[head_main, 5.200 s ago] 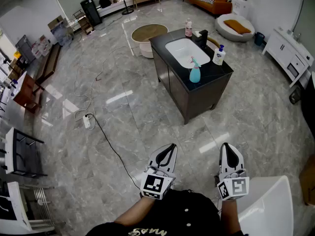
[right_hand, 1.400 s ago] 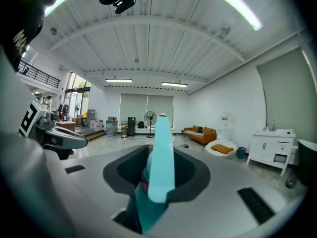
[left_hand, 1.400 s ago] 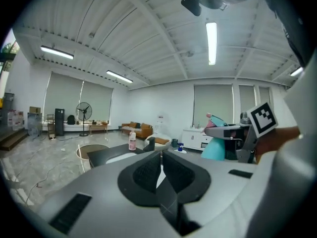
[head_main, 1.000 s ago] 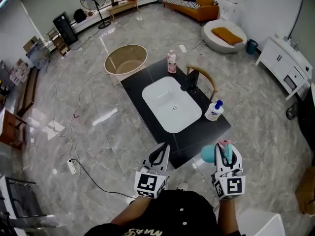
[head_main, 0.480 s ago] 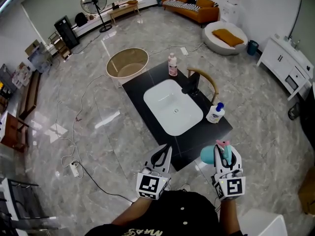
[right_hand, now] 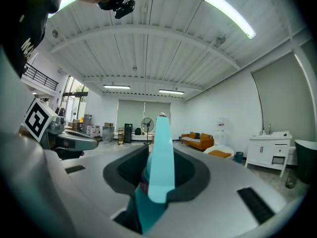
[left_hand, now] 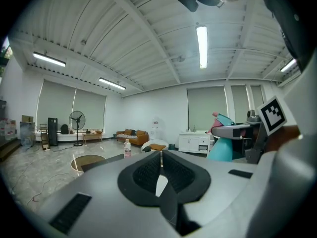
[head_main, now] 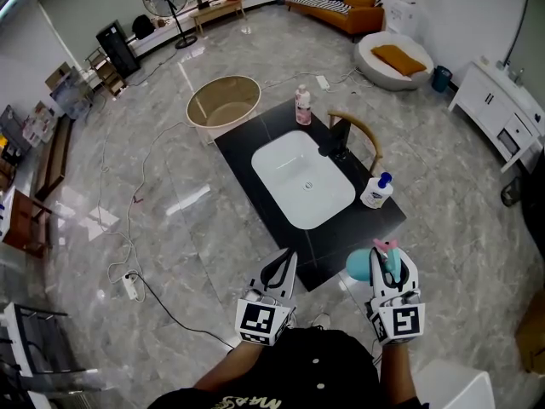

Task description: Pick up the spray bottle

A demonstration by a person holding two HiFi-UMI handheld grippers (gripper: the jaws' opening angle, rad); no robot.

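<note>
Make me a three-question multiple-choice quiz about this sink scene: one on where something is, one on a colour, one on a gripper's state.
1. Where does the white pump bottle stand?
A. on the black counter, beside the sink
B. inside the basin
C. on the floor

2. What colour is the body of the spray bottle?
A. yellow
B. teal
C. black

3. How does the left gripper stand?
A. clamped on the spray bottle
B. open around the faucet
C. shut, with nothing between its jaws

Answers:
1 A: the head view shows it on the countertop by the basin's edge.
2 B: the body is teal under a pink nozzle, held in the right gripper.
3 C: the left gripper view shows its pads together with nothing between them.
</note>
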